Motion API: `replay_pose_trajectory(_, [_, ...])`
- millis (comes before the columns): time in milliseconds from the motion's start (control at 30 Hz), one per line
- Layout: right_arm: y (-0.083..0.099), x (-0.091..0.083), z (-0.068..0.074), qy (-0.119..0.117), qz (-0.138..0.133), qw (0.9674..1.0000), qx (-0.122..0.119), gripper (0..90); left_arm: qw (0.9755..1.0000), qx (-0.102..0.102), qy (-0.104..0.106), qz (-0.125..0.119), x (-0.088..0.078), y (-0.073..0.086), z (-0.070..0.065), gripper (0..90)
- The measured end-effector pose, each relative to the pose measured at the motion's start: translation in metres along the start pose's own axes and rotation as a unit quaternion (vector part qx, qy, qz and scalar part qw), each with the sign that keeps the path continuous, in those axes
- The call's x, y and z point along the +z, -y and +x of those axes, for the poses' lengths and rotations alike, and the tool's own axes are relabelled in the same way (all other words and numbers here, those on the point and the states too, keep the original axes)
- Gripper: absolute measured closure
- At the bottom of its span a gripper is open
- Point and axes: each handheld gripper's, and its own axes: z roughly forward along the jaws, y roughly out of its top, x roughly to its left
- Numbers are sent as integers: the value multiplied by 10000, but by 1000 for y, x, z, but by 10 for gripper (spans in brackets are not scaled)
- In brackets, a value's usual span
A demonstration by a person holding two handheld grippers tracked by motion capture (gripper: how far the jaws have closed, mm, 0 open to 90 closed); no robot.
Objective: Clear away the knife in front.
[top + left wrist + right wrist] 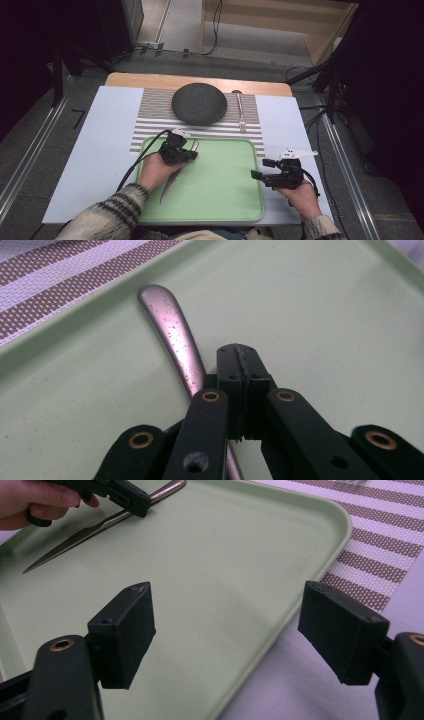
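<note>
At the near edge of the table [95,150], two forearms come in, one in a striped knit sleeve [107,212]. Right gripper [260,169] sits over the tray's right rim, jaws spread wide, nothing between them; in the right gripper view the pads frame bare tray and the white table surface beyond the rim. Left gripper [192,155] is over the left part of the green tray [225,185], jaws pressed together. In the left gripper view the closed tips [242,370] sit just above and beside the knife handle; can't tell whether they pinch it or just touch it. The knife [176,172] lies flat on the tray, running diagonally: blade tip toward the near-left corner, rounded handle end [160,302] toward the far rim. Right gripper view confirms it: left gripper's tip at the handle neck, blade [65,547] free on the tray floor. Past the tray, a striped placemat [150,122] lies on the table. On it: a dark round plate [199,103], centred, and a fork [240,112] just right of the plate, lengthwise, apart from it. Wooden table edge [150,80] beyond the mat.
</note>
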Motion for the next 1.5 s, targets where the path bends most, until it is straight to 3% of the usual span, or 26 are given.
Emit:
replay_pose_trajectory(700, [0,0,0,-7,-9,10000,3,207,9997,-232,-118,4,-17,13,13,900])
replay_pose_trajectory(1033, [-1,1,0,-9,2,10000,-16,207,9996,-216,-148,-143,-9,4,16,900])
replay_pose_trajectory(1500, [0,0,0,-23,-8,10000,-8,207,9991,-355,-209,-101,-20,12,25,900])
